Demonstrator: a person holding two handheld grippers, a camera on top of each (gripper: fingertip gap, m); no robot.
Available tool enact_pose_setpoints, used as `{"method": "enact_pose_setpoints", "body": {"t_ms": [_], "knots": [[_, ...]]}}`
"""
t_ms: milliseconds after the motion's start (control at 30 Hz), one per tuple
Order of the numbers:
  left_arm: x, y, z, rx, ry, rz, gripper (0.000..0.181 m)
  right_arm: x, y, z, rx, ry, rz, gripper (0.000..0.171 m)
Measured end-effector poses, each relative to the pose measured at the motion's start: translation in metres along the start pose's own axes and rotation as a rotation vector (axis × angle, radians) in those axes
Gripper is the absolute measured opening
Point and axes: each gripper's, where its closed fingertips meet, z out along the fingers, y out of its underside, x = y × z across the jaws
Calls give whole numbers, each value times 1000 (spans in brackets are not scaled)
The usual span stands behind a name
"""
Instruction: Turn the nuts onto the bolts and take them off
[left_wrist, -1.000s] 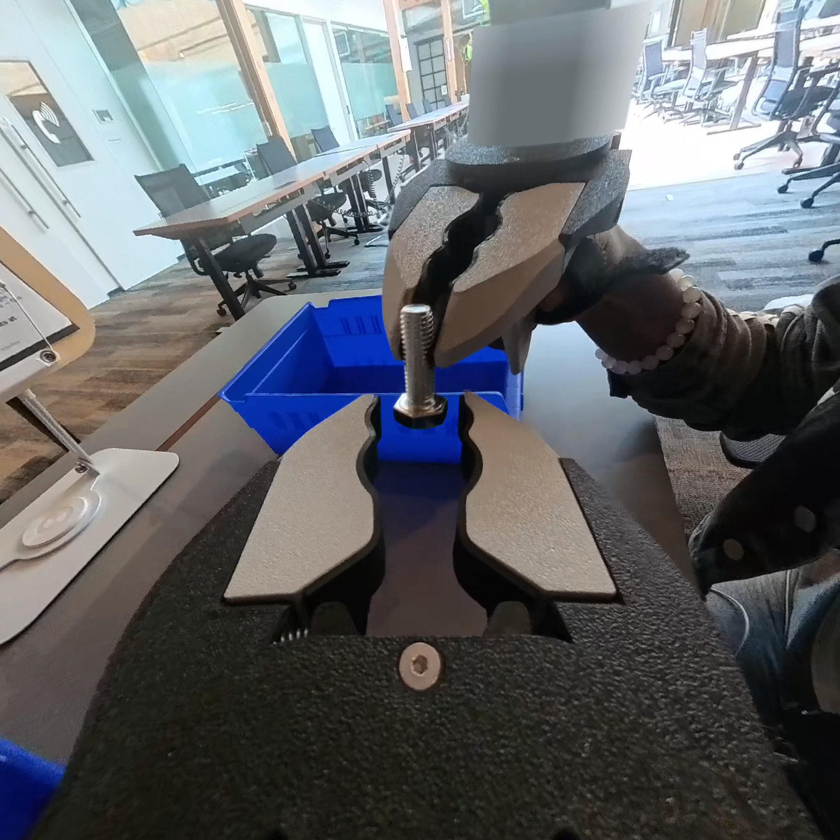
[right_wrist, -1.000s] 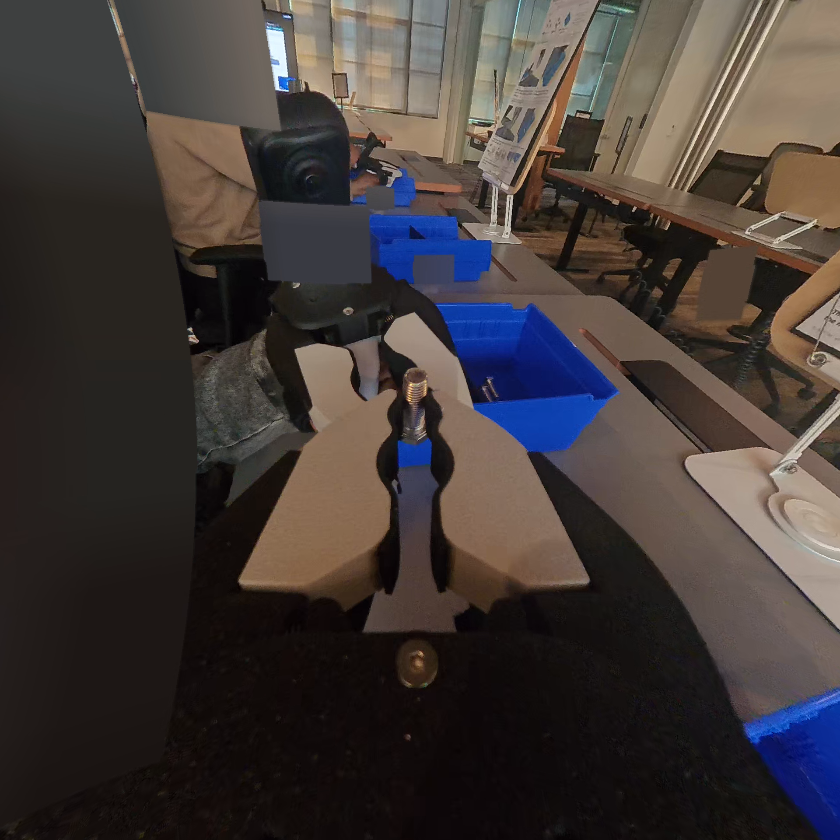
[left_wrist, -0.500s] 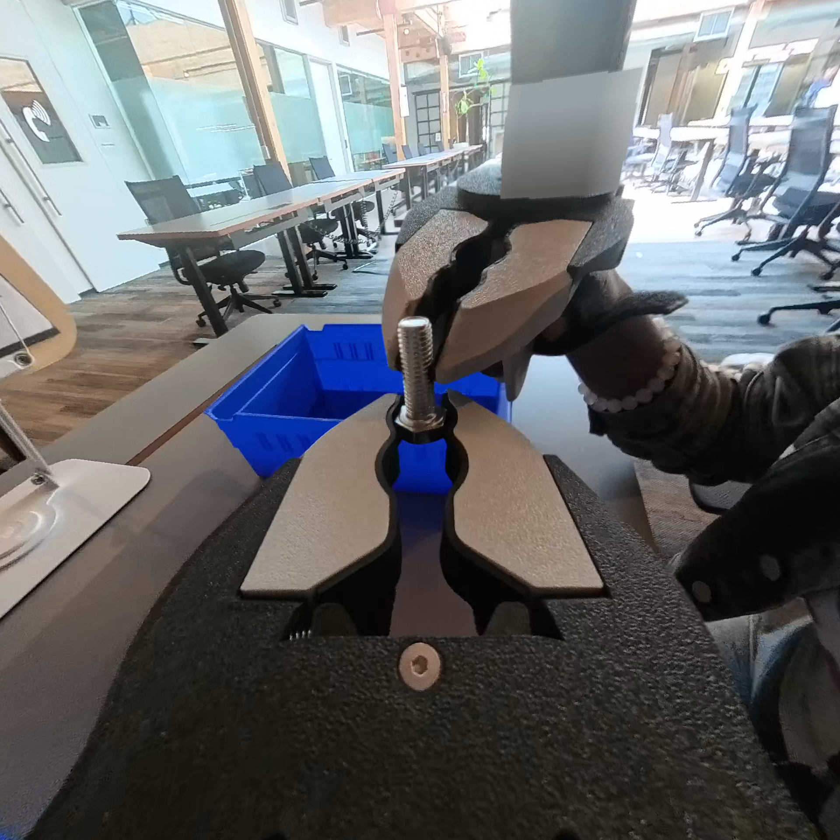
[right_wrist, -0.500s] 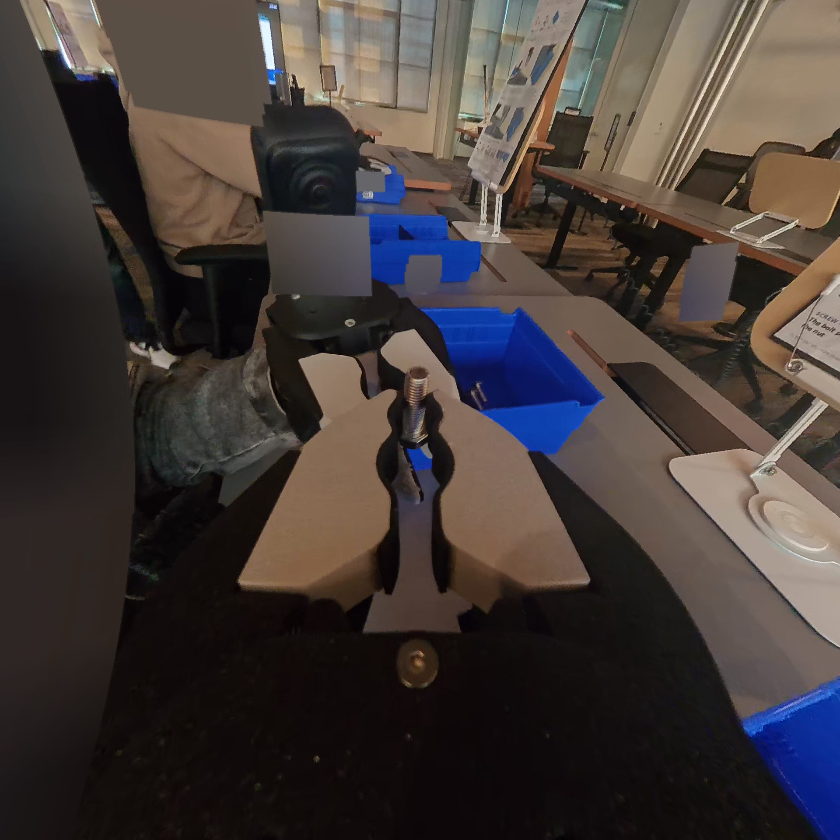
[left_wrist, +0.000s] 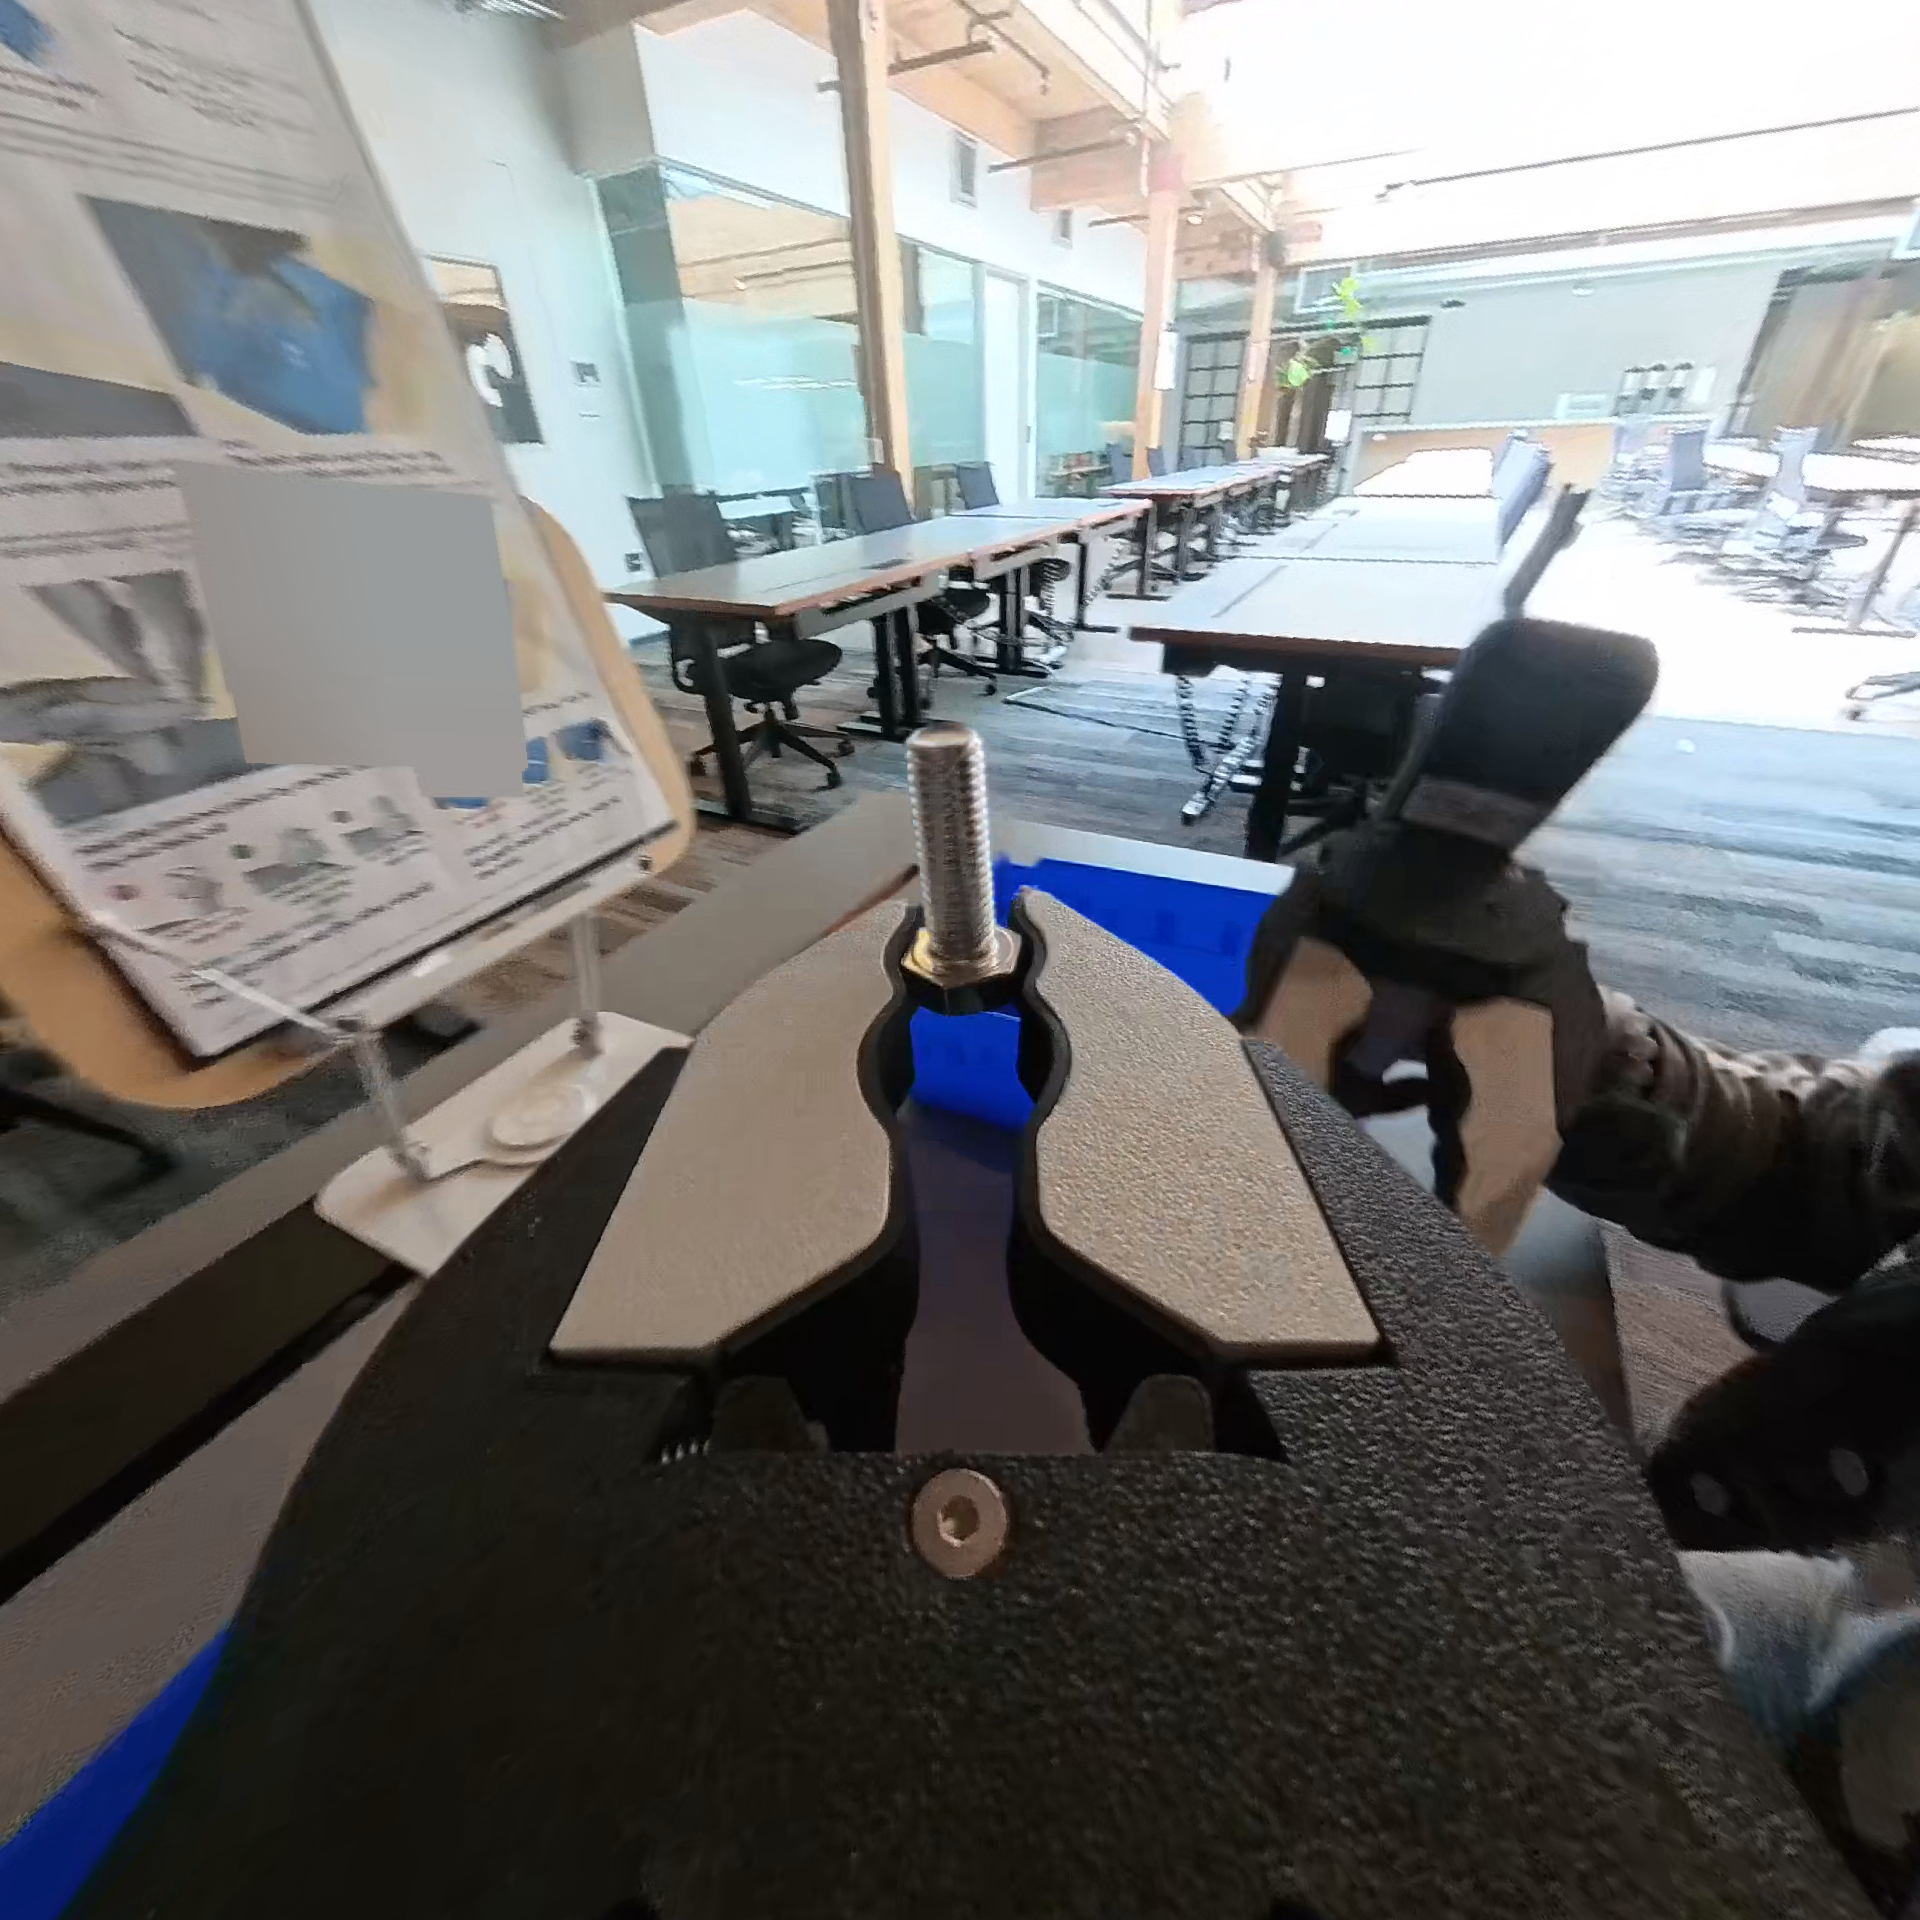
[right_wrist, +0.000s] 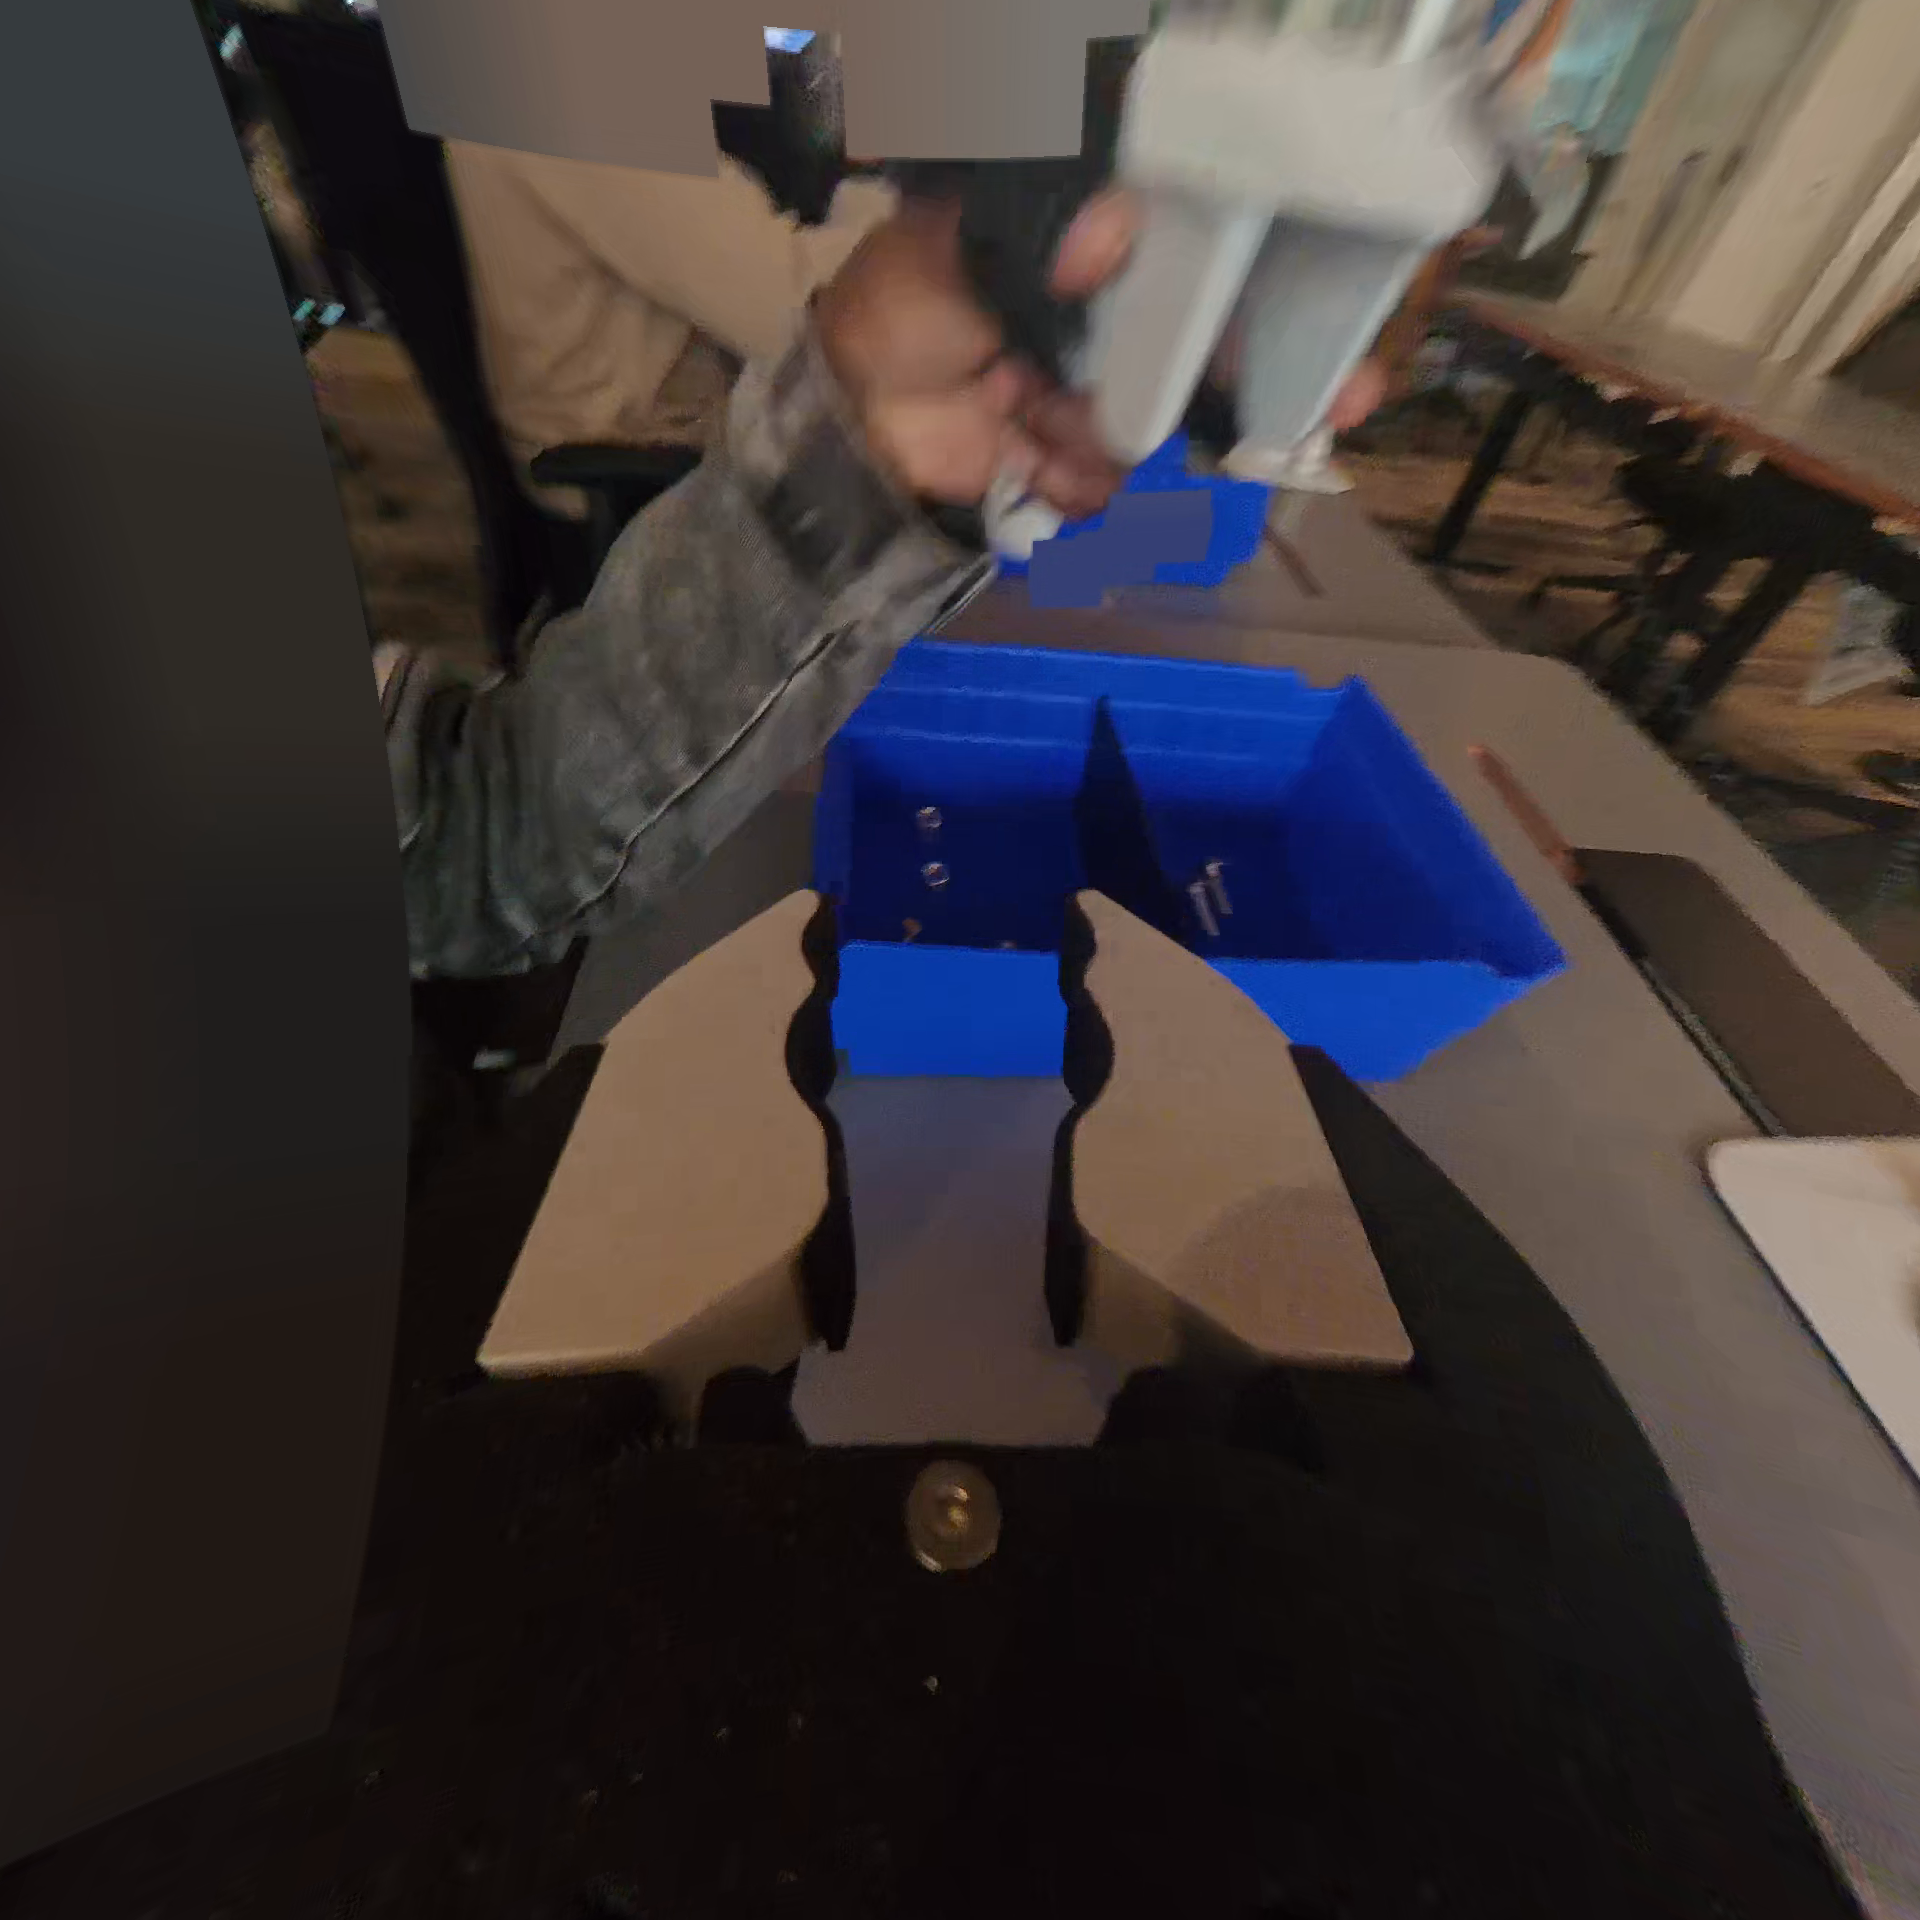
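My left gripper (left_wrist: 961, 935) is shut on the hex head of a silver bolt (left_wrist: 948, 831), which stands upright with its bare thread pointing up. No nut shows on the thread. In the left wrist view my right gripper (left_wrist: 1434, 1049) is off to the right, apart from the bolt, with its fingers spread. In the right wrist view my right gripper (right_wrist: 951, 935) is open and empty, just in front of the blue divided bin (right_wrist: 1351, 997). Small nuts (right_wrist: 935, 873) lie in the bin's left compartment and bolts (right_wrist: 1210, 899) in its right one.
A sign on a clear stand (left_wrist: 312, 623) with a white base (left_wrist: 499, 1132) stands left of the bin (left_wrist: 1132, 925). A person's grey sleeve (right_wrist: 675, 727) reaches over the table behind the bin. A dark mat (right_wrist: 1745, 977) and a white base (right_wrist: 1829, 1247) lie to the right. There is about 15 centimetres between the tips of the two grippers.
My left gripper closed on the bolt's head. My right gripper, which held the thread, opened, let go and moved away toward the bin. The left gripper swung left with the bolt.
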Motion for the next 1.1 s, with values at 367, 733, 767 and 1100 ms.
{"method": "enact_pose_setpoints", "body": {"t_ms": [367, 733, 767, 1100], "knots": [[-59, -20, -85, 71, -174, -4, 15, 7, 57, 137, -637, -453, -515, 34], [-73, -30, -132, 143, -227, 17, 15, 23, 101, 186, -1033, -674, -748, 39], [-74, -30, -135, 145, -237, 19, 15, 25, 108, 188, -1068, -678, -776, 40], [-65, -30, -131, 133, -192, 36, 15, 28, 146, 204, -1181, -715, -859, 33]]}}
